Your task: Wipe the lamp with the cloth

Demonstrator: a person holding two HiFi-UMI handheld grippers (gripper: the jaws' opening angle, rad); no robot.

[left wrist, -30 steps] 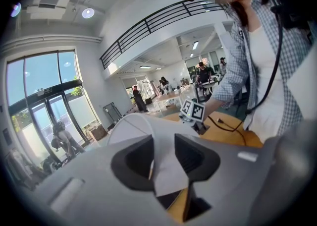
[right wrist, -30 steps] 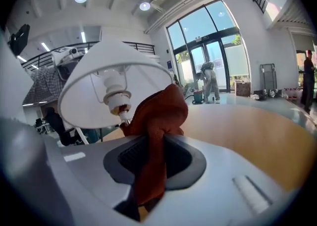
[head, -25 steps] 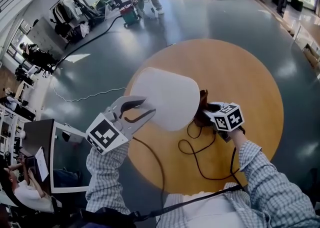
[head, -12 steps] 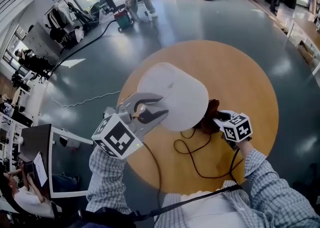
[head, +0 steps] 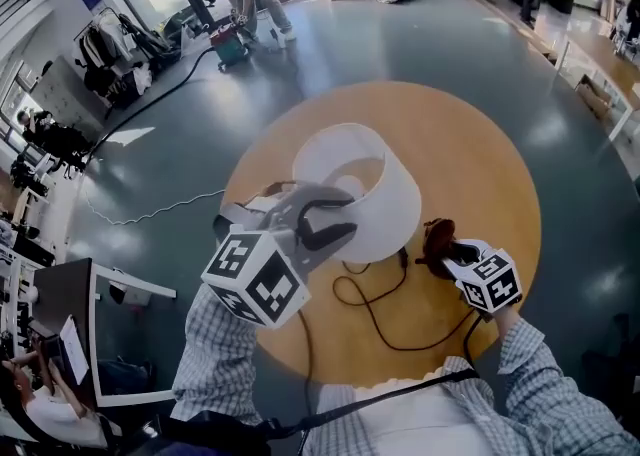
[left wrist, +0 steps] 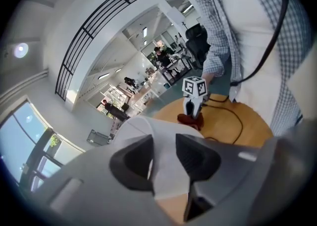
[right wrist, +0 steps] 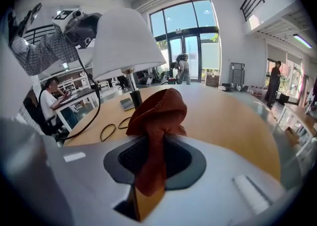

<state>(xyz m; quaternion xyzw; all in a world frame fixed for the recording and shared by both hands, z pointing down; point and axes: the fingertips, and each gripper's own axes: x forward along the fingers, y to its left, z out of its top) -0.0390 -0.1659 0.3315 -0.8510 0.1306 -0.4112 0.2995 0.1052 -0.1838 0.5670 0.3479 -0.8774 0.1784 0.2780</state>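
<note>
Head view: a lamp with a white drum-shaped fabric shade (head: 372,179) stands near the middle of the round wooden tabletop (head: 480,154), its black cord (head: 375,319) looping toward the person. The left gripper (head: 345,219) has its jaws astride the shade's wall at the near rim, and they are opening with the wall between them. The right gripper (head: 442,252) sits to the right of the lamp, clear of the shade, its jaws clamped on a bunched rust-red cloth (head: 436,234) that sticks up above them.
</note>
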